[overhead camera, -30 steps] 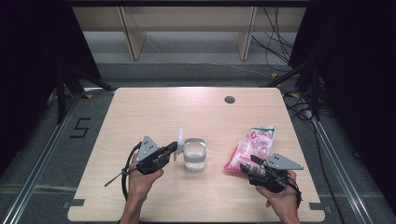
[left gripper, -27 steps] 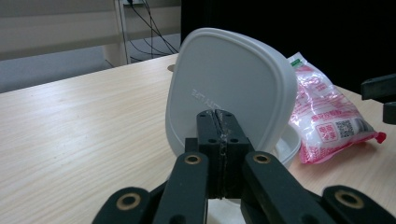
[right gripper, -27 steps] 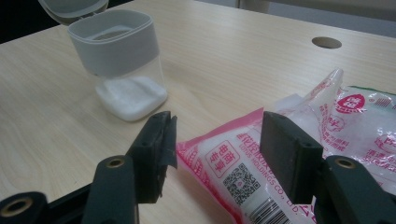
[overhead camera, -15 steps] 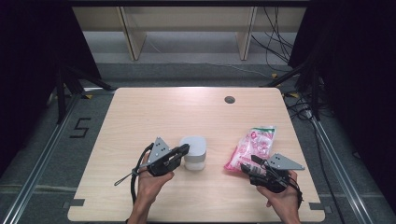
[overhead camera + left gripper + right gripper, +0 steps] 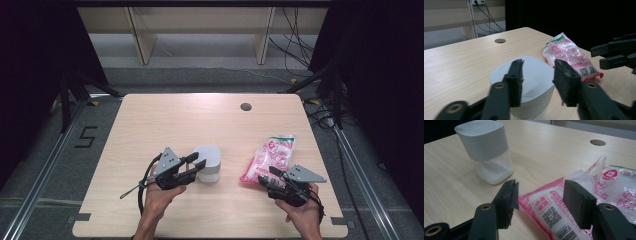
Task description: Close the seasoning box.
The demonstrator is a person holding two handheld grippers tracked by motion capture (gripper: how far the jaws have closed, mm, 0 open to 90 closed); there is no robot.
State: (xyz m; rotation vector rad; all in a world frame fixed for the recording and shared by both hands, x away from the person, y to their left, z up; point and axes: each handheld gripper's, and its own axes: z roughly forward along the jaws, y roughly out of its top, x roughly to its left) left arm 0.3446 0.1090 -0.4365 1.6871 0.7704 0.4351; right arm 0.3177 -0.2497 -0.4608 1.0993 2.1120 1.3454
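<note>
Because the lidded container [image 5: 209,163] standing mid-table beside the pink bag [image 5: 269,157] looks rigid, smooth and light with white powder low inside, the left gripper [image 5: 196,167], jaws parted over its lid, should probably clamp the flat sides, while the right gripper [image 5: 266,176] hovers open over the bag's near end.

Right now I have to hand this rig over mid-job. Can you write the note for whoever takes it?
Left gripper: open, jaws either side of the white lid of the container; not clamped.
Right gripper: open, jaws at the near end of the pink bag; no grip on it.
The container stands upright at mid-table, lid on, some white powder at the bottom. The bag lies flat to its right, apart from it, and looks sealed.
Done: lid on the container. Left, probably: take hold of the bag; whatever follows is unclear.
</note>
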